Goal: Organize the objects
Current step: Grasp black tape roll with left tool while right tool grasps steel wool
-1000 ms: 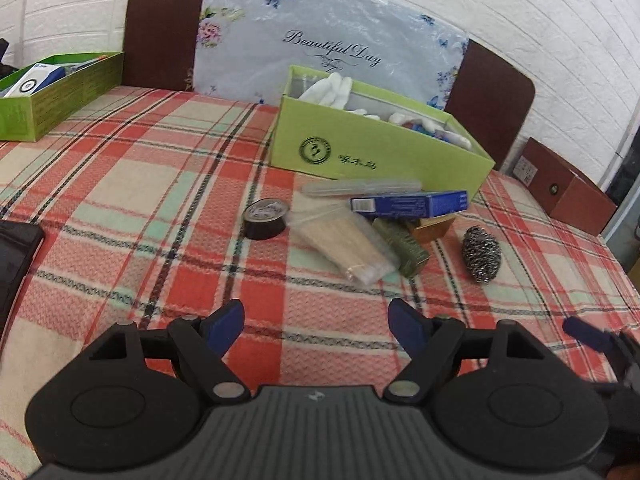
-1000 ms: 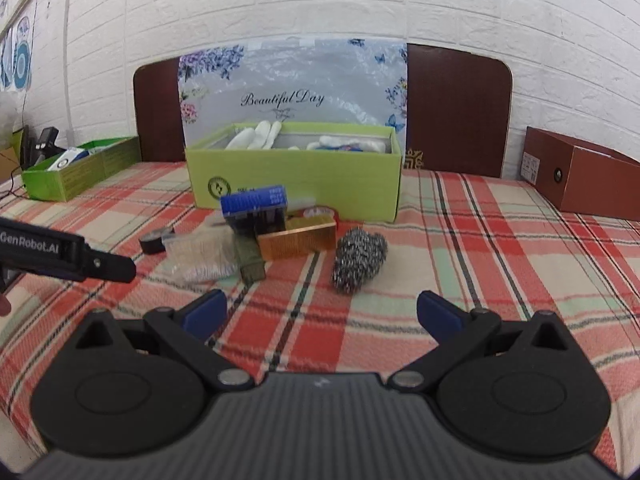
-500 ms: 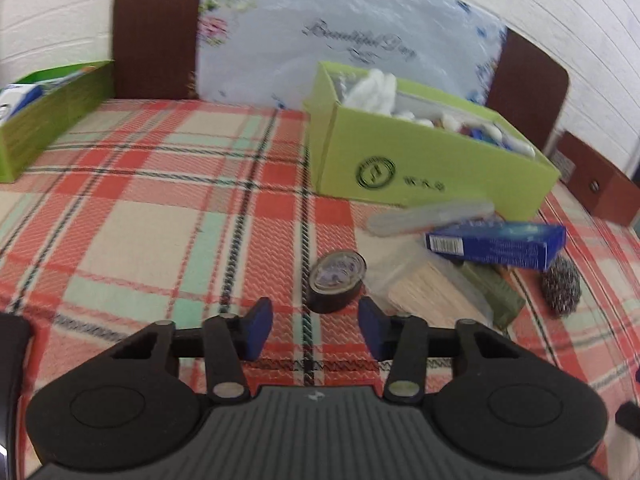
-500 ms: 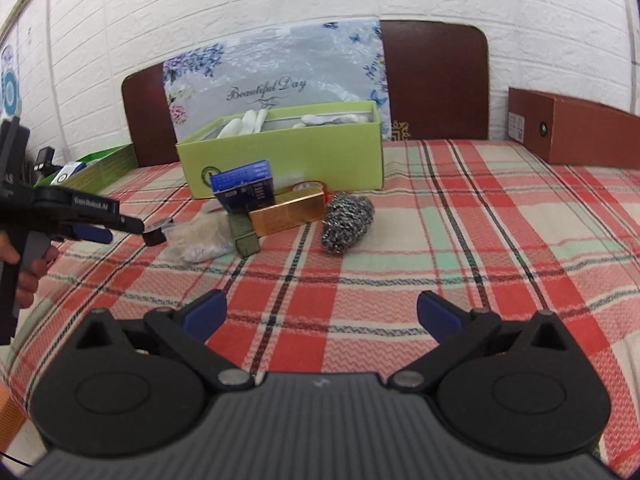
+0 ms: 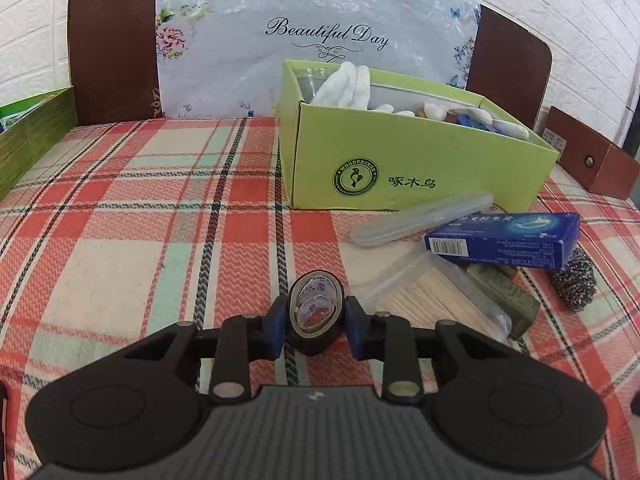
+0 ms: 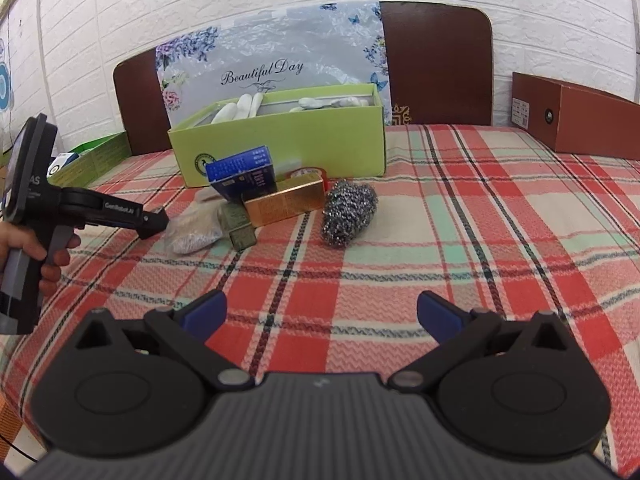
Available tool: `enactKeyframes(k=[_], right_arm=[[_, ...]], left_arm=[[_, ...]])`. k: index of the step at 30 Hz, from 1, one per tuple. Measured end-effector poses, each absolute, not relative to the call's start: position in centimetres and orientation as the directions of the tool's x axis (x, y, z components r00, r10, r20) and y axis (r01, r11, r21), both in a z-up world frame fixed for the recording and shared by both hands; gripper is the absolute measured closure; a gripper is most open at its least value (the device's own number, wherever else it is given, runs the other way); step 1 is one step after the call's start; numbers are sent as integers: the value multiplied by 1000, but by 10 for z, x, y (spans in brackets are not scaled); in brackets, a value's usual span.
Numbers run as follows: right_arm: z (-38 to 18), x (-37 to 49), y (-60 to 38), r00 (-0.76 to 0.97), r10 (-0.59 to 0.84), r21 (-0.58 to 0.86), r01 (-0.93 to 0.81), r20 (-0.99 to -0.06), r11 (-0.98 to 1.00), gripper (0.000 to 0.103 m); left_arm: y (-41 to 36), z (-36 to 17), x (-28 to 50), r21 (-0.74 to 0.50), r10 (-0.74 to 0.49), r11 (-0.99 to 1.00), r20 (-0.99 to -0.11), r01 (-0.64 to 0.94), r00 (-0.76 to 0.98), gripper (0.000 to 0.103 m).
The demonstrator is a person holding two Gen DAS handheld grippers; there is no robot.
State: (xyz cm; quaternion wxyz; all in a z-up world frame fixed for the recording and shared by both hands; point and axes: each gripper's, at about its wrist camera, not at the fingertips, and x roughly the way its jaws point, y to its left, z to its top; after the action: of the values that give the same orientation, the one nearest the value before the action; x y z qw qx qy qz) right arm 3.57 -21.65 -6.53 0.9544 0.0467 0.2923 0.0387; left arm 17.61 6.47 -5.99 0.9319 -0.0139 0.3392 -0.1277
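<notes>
— What changed over the last second?

— Since a second ago the left tool (image 5: 317, 330) has come forward across the bed and its blue pads, then spread wide over bare cloth, are now pressed against both sides of the black tape roll (image 5: 317, 312). The right tool (image 6: 322, 314) has kept its pads spread apart with nothing between them.

— Start with the big things. What carries everything?

— A bed with a red plaid cover (image 5: 132, 216) and a brown headboard (image 5: 112, 52) along its far edge. A flowered plastic sheet (image 5: 320, 36) reading "Beautiful Day" leans on the headboard.

— And on the cover?

— An open lime-green box (image 5: 416, 172) with white gloves (image 5: 346, 84) in it stands toward the far edge. A brown box (image 6: 576, 116) sits near the right edge, and another green box (image 5: 32, 136) at the left edge.

— The loose items?

— In front of the lime-green box: a blue carton (image 5: 504, 240), a clear case (image 5: 422, 218), a packet of wooden sticks (image 5: 432, 300), an olive bar (image 5: 500, 292), a gold box (image 6: 286, 202) and a steel scourer (image 6: 348, 214).

— Where exactly is the tape roll?

— Standing on edge between the left tool's pads, label facing the camera, just left of the stick packet. Whether it is off the cover I cannot tell.
</notes>
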Motion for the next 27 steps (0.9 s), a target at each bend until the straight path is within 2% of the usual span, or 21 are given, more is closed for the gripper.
enactKeyframes(k=[7, 12, 15, 16, 17, 18, 19, 23, 27], right_arm=[[-63, 81, -212, 831, 61, 24, -58, -554, 998, 0], [-68, 118, -214, 824, 50, 11, -54, -564, 999, 10], [-73, 136, -213, 819, 28, -10, -41, -573, 999, 27], [-75, 141, -213, 817, 20, -15, -35, -576, 999, 37], [-77, 145, -213, 812, 11, -20, -28, -583, 999, 53], [-79, 148, -214, 804, 7, -22, -25, -594, 999, 64], [-80, 149, -215, 797, 10, -16, -24, -604, 1000, 70], [-72, 127, -220, 798, 71, 39, -59, -598, 997, 70], [-60, 89, -222, 761, 223, 144, -170, -610, 975, 70]], left_arm=[[72, -52, 135, -140, -264, 963, -638, 229, 723, 71], [72, -47, 108, -177, -286, 958, -643, 226, 711, 71], [72, -47, 102, -206, -300, 954, -649, 218, 700, 71], [70, -47, 100, -205, -301, 954, -650, 221, 697, 71], [69, -47, 99, -199, -301, 954, -653, 225, 695, 71], [67, -47, 98, -193, -300, 954, -657, 230, 692, 71], [66, -47, 97, -191, -302, 953, -659, 235, 689, 71], [59, -48, 91, -199, -323, 945, -676, 259, 662, 71], [47, -50, 78, -209, -349, 935, -686, 286, 638, 71]])
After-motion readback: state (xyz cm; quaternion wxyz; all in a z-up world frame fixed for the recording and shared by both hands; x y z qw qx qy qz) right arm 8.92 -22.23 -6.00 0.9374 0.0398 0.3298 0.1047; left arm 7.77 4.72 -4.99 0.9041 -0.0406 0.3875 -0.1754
